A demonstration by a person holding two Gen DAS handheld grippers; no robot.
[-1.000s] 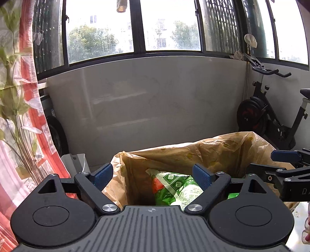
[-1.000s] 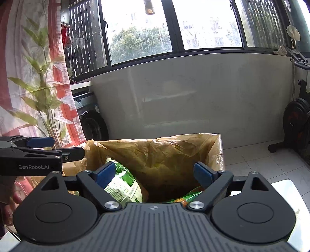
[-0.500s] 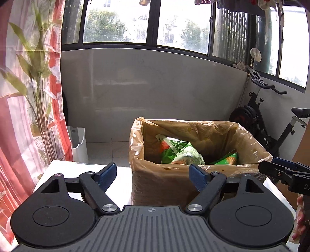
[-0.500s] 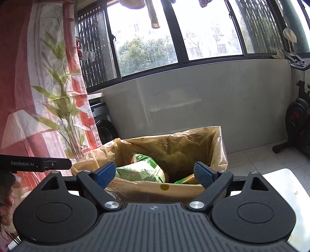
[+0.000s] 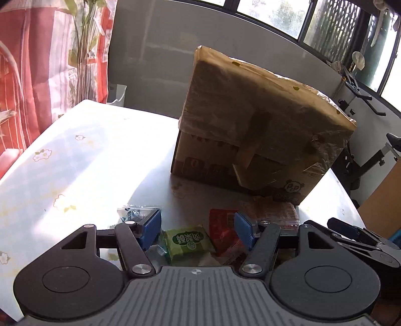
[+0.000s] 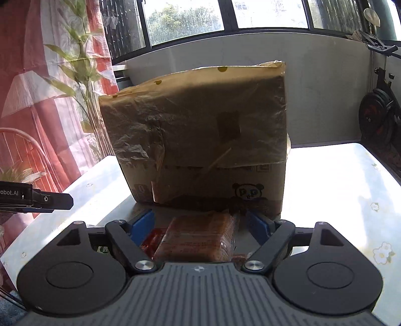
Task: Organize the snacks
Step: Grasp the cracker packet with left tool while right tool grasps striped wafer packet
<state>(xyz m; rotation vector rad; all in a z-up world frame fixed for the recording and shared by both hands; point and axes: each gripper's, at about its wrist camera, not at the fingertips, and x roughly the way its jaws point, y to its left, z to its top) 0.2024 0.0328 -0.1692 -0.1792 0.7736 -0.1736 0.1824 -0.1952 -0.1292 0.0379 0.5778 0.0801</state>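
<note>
Sunlight is falling across a white flower-print tablecloth [image 5: 82,155] in a balcony room, with tall windows [image 6: 185,20], a red patterned curtain [image 5: 37,75] and an exercise bike [image 6: 378,115] standing around it. A plastic-lined cardboard box [image 6: 200,130] is sitting on the cloth, blocking the view beyond. The left gripper [image 5: 198,229] is hovering low, its jaws just closing yet standing apart on either side of a green snack packet [image 5: 188,242], not pressing it; a red packet [image 5: 223,225] is lying just beside. The right gripper [image 6: 200,223] is likewise narrowing, jaws apart about a brown wrapped snack [image 6: 198,238] lying right before the box.
</note>
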